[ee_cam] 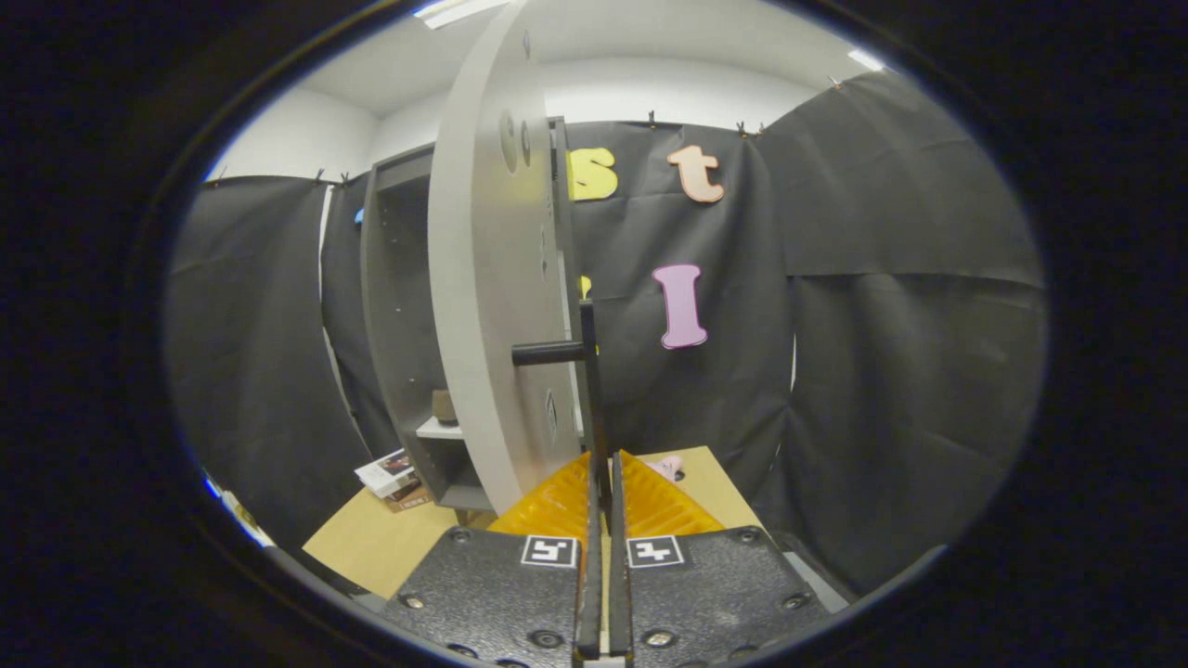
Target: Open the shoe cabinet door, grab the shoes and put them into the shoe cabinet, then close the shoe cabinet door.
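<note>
- Nearest the camera, the hand-held gripper (603,468) is reaching forward with its two fingers drawn almost together, leaving only a thin slit between them.
- Running up through that slit is the dark vertical bar of the door handle (588,390); the fingers are lying along both sides of its lower end, so they seem to be clamping it, though actual contact is hard to confirm.
- Sticking out sideways from the bar is a short dark post (546,353), joining the handle to the door.
- Just ahead of the fingers, the shoe cabinet door (487,278) is standing swung open, its long axis upright and its pale inner face turned toward the cabinet, its edge pointing toward the camera.
- Beyond the door, the shoe cabinet (399,306) is standing open and upright on the table (371,543), with a small brownish object (444,405) sitting on a pale shelf (438,429) inside.
- Beside the cabinet's base, a small printed box (392,475) is lying on the table.
- Past the fingertips, a pink item (668,466), possibly a shoe, is resting on the table.
</note>
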